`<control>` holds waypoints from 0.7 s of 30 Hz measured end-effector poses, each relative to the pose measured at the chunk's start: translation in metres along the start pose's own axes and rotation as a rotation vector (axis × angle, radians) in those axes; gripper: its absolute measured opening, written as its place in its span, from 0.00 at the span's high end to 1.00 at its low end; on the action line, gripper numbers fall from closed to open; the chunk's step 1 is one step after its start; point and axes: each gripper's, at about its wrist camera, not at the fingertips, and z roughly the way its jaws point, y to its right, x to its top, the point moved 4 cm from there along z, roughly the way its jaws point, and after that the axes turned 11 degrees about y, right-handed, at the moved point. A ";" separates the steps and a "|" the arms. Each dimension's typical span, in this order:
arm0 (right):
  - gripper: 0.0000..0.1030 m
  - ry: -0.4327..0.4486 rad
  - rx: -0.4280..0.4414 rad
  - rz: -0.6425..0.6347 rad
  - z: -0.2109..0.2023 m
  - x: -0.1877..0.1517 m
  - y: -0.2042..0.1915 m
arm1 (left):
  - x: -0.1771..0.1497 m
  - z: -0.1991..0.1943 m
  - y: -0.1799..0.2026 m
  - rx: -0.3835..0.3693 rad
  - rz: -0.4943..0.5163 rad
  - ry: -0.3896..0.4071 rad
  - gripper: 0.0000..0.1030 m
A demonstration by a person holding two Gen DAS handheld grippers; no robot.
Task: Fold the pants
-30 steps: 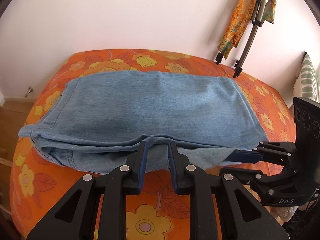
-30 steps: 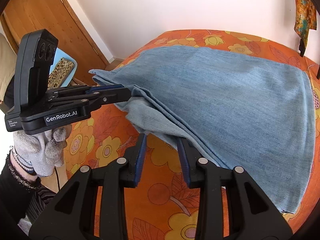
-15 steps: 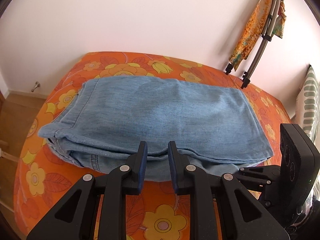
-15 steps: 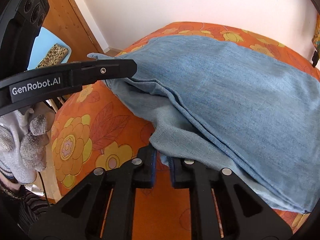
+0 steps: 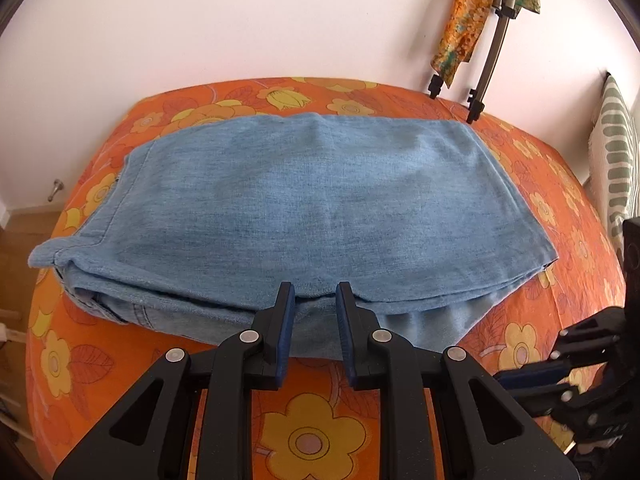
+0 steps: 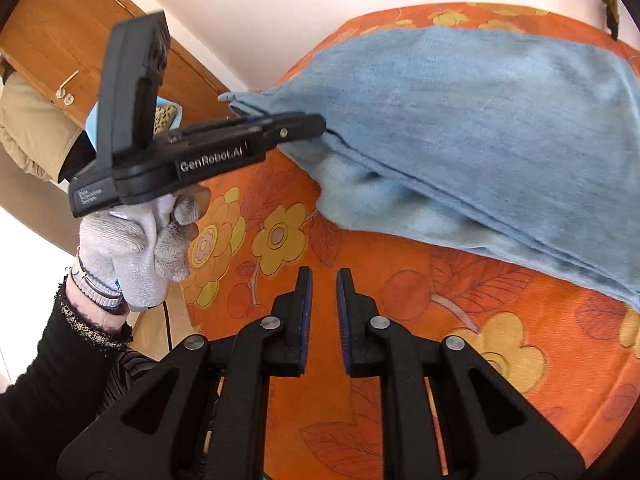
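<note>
The right gripper [image 6: 323,276] has backed off since half a second ago: then its fingers stood at the near hem of the pants [image 5: 320,200] with denim between them, and now they hover over bare orange flowered bedspread [image 6: 440,320], apart from the cloth. Its jaws have just been closing and stand at a narrow slit with nothing between them. The top layer, which a second ago ran slack from the left gripper [image 5: 315,290] across to the right one, now lies flat, so the pants rest as a squared, folded stack across the middle of the bed. The left gripper's gap has not changed – narrow, set on the near edge of the stack, denim filling the space between the pads. In the right wrist view its side reads "GenRobot.AI"; a small label further back on the housing is too fine to read, and the letters on the right gripper's body in the left wrist view are too blurred to be sure of. A hand in a pale knit glove [image 6: 136,240] grips the left gripper from below, black sleeve [image 6: 48,380] behind it, the tool angled down toward the bed. Beyond stand a wooden door [image 6: 60,40] and – by the far wall – an orange patterned scarf [image 5: 460,20].
</note>
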 end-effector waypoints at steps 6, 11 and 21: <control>0.68 0.148 -0.233 0.016 -0.047 0.024 0.060 | -0.020 -0.004 -0.015 -0.025 -0.055 -0.038 0.82; 0.68 0.144 -0.346 0.090 -0.051 0.029 0.116 | 0.010 -0.046 -0.052 0.104 -0.084 0.113 0.82; 0.68 0.113 -0.415 0.060 -0.053 0.024 0.131 | -0.015 -0.022 -0.125 0.209 -0.190 0.039 0.96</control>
